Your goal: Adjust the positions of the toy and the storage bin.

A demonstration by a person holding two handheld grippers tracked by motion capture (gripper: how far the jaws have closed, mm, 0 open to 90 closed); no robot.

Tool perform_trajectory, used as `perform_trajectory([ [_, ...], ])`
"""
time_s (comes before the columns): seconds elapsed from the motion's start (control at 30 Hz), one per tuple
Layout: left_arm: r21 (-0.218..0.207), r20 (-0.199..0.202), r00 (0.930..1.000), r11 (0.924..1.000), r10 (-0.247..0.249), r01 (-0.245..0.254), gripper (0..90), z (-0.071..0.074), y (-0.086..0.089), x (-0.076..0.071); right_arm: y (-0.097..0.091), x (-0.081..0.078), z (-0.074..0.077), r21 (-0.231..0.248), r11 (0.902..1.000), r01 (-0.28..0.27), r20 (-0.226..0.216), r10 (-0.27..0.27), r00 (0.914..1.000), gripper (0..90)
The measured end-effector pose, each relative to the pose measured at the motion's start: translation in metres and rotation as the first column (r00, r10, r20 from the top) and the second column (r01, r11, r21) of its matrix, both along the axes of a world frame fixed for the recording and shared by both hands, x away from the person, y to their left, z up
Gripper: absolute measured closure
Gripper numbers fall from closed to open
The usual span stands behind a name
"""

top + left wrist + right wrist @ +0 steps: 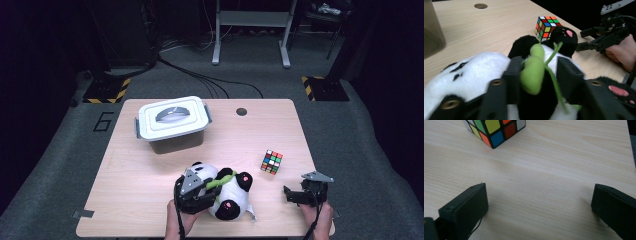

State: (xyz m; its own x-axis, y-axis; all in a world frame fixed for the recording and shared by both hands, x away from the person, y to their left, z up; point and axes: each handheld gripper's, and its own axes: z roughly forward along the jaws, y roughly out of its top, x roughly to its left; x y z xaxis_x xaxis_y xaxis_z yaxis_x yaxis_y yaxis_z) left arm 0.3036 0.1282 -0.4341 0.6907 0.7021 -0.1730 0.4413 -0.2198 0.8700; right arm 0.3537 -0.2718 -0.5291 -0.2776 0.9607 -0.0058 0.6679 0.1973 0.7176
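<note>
Left hand-held gripper (207,191) is clamped on the plush panda (226,192) at its green bamboo piece (534,71), near the desk's (150,170) front edge, probably because the torso is too fat for the jaws. Right hand-held gripper (295,196) idles wide apart and empty above bare wood, short of the puzzle cube (271,162), likely staged for it. Lidded bin (171,123) sits shut at the back left; only legible writing is a "6" on the floor (65,135), no brands readable.
</note>
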Motion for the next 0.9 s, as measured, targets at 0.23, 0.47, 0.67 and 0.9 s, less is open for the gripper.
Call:
perform_trajectory([
  [0.23, -0.024, 0.002, 1.0, 0.9997, -0.002, 0.002, 23.3, 0.008, 0.021, -0.001, 0.001, 0.0, 0.0, 0.009, 0.9999, 0.008, -0.002, -0.008, 1.0, 0.0],
  [0.47, -0.029, 0.013, 0.9987, 0.9984, 0.048, -0.048, 13.9, 0.015, 0.047, -0.003, 0.001, 0.0, 0.0, 0.009, 0.9999, 0.008, -0.002, -0.008, 1.0, 0.0],
  [0.67, -0.008, -0.003, 0.9875, 0.9875, 0.157, -0.157, 6.1, 0.004, 0.078, 0.001, 0.0, 0.0, 0.0, 0.003, 1.0, 0.001, -0.005, -0.001, 1.0, 0.0],
  [0.9, 0.079, -0.035, 0.9583, 0.9566, 0.284, -0.28, 2.0, -0.019, 0.112, 0.007, 0.0, 0.001, 0.0, 0.002, 1.0, 0.001, -0.005, -0.001, 1.0, 0.0],
])
